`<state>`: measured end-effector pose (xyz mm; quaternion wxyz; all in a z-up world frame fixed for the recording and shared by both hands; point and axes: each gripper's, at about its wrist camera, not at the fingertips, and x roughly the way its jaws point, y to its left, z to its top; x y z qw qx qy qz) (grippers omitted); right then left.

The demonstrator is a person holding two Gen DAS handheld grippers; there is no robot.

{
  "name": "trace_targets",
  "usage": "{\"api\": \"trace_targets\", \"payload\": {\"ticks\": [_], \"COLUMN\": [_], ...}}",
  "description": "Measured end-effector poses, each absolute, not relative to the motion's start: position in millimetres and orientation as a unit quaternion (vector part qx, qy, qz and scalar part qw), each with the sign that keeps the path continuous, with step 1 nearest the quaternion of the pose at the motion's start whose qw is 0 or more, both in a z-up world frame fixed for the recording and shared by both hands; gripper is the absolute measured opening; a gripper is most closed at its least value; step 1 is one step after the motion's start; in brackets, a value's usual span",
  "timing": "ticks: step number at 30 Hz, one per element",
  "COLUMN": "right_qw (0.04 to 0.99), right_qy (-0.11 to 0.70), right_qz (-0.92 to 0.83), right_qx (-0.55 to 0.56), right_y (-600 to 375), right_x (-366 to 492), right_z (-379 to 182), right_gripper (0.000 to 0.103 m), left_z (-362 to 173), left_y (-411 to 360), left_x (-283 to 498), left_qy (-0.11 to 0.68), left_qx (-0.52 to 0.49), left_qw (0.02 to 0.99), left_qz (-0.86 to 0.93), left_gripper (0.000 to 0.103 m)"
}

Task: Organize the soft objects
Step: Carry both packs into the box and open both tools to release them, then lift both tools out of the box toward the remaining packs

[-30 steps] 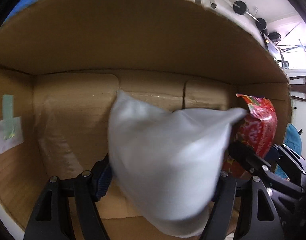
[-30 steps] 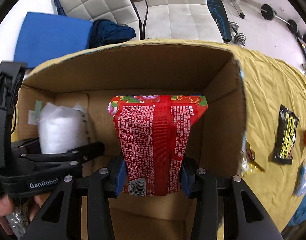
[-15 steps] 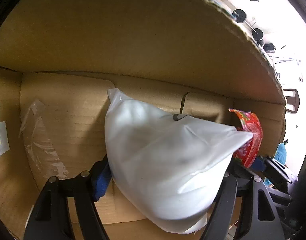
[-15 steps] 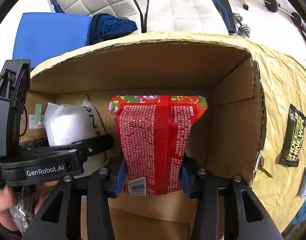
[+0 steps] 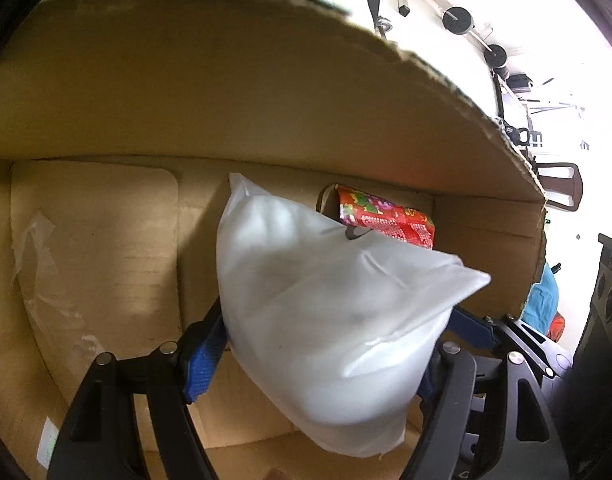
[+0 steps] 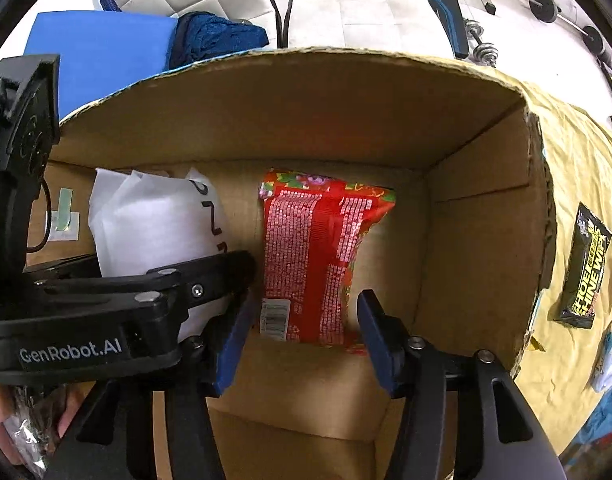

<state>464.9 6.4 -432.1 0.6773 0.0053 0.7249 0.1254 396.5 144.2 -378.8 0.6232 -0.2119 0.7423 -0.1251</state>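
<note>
Both grippers reach into an open cardboard box. My left gripper is shut on a soft white pouch and holds it inside the box; the pouch also shows in the right wrist view. My right gripper is open, its blue pads apart on either side of a red snack packet. The packet lies free on the box floor, leaning towards the back wall. In the left wrist view the red packet shows behind the pouch.
The box stands on a yellow cloth. A black-and-yellow snack bar and other small packets lie on the cloth to the right. White chairs and a blue mat stand beyond the box.
My right gripper opened and let go of the red packet, which now lies in the box. My left gripper, still holding the white pouch, shifted inside the box.
</note>
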Motion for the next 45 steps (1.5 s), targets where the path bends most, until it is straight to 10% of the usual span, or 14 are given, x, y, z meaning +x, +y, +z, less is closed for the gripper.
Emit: {"api": "trace_targets", "payload": {"ticks": [6,17,45], "right_qw": [0.681,0.720,0.802], "right_qy": [0.721,0.688,0.590], "right_qz": [0.124,0.088,0.093], "right_qx": [0.011,-0.017,0.012], "right_y": [6.6,-11.2,-47.7], "right_x": [459.2,427.2,291.0], "right_z": [-419.5,-385.6,-249.4], "right_gripper": [0.086,0.101,0.103], "left_z": [-347.2,-333.2,-173.4], "left_y": [152.9,171.8,163.2], "left_x": [411.2,364.3,225.0], "left_qy": [0.728,0.674,0.544], "left_qx": [-0.191,-0.133,-0.081], "left_qw": [0.648,0.725,0.835], "left_qz": [-0.113,-0.053,-0.018], "left_gripper": [0.075,0.100,0.102]}}
